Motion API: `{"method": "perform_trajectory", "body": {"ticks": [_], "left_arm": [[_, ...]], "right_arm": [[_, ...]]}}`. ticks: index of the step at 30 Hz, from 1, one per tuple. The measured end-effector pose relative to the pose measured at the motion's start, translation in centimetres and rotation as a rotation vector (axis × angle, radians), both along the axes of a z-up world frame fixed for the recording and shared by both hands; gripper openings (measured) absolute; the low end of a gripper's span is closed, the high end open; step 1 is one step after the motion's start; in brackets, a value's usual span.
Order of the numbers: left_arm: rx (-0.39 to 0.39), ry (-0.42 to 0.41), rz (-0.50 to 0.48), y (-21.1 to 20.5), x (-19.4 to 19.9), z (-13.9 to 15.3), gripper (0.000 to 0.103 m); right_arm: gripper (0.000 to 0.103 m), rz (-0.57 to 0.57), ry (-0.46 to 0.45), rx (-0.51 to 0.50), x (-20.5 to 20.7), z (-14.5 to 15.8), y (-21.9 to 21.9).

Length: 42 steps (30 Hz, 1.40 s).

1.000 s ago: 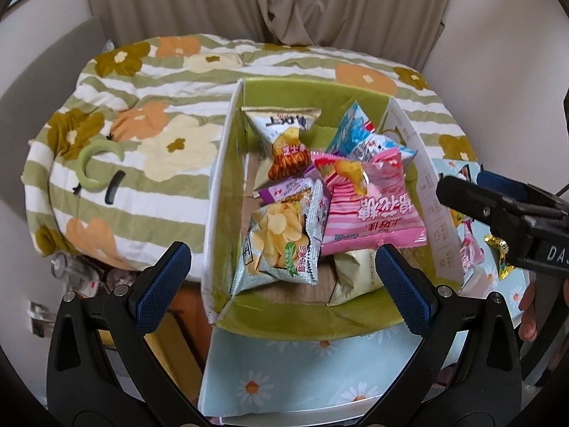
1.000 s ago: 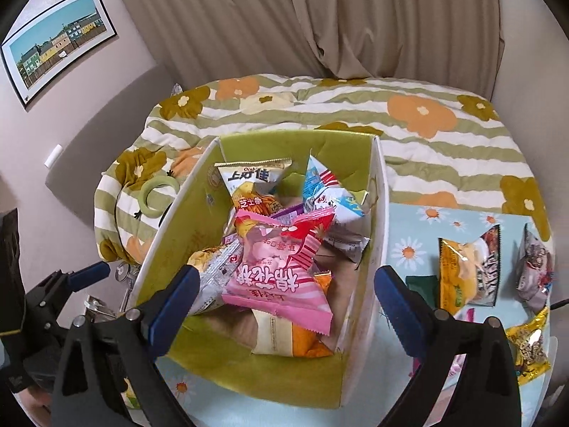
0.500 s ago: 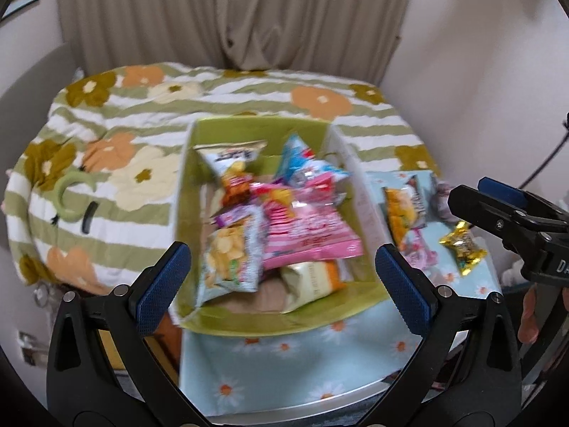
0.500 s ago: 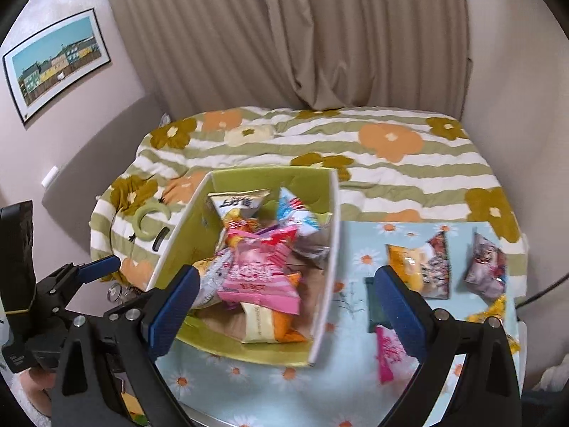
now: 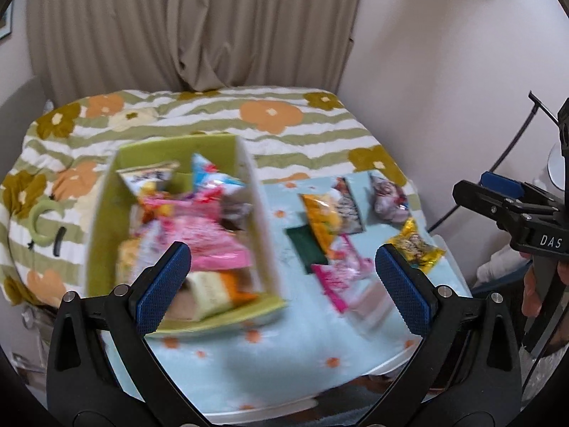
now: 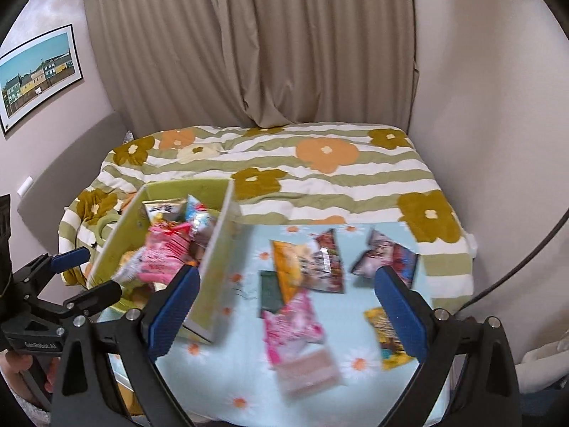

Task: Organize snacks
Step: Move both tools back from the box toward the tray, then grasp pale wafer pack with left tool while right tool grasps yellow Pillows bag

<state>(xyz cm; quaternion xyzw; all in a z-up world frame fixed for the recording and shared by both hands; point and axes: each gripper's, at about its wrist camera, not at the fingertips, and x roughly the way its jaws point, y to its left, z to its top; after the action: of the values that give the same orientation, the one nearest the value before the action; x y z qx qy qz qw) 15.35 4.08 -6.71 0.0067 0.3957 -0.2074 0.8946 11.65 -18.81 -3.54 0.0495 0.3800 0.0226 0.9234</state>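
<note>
Risk: the loose packets (image 6: pixel 306 267) overlap on the tabletop (image 6: pixel 227 370), so a claw may snag two at once or slip on crinkly foil (frames blurred). Both the left claw (image 5: pixel 282 281) and right claw (image 6: pixel 284 306) are spread wide, holding nothing. The green box (image 5: pixel 103 224) at left is already heaped.

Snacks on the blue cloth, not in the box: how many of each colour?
orange bag: 1
dark green packet: 1
bright pink packet: 1
pale pink packet: 1
purple packet: 1
gold packet: 1
Total: 6
</note>
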Motion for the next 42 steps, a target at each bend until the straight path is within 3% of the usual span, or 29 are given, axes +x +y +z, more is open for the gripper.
{"method": "perform_trajectory", "body": {"ticks": [5,10,20,30,34,36,42], "left_arm": [[0.007,-0.014,-0.001,-5.6,-1.6,-1.4,0.102],[0.07,0.002,-0.053,-10.9,-3.0,-4.9,0.102],[0.313,0.078,-0.326,-18.6,-4.6,-14.8,0.102],[0.421,0.121,-0.485,-21.4,-3.3,-21.5,0.094],[0.436,0.135,-0.532,-22.0,-3.0,-22.7,0.094],[0.447,0.144,-0.555,-22.3,-2.9,-23.3,0.085],[0.424,0.161,-0.584,-22.8,-2.5,-23.5,0.078]], "right_arm": [[0.098,0.014,0.02,-0.01,-1.0,-0.7,-4.5],[0.098,0.059,0.065,-0.064,-1.5,-3.4,-8.8],[0.098,0.151,0.156,-0.061,-0.3,-12.4,-13.3],[0.098,0.189,0.223,-0.088,1.6,-18.7,-12.8],[0.098,0.186,0.244,-0.097,2.1,-20.2,-12.7],[0.098,0.184,0.257,-0.1,2.4,-20.9,-12.7],[0.097,0.18,0.274,-0.103,3.0,-21.9,-12.9]]}}
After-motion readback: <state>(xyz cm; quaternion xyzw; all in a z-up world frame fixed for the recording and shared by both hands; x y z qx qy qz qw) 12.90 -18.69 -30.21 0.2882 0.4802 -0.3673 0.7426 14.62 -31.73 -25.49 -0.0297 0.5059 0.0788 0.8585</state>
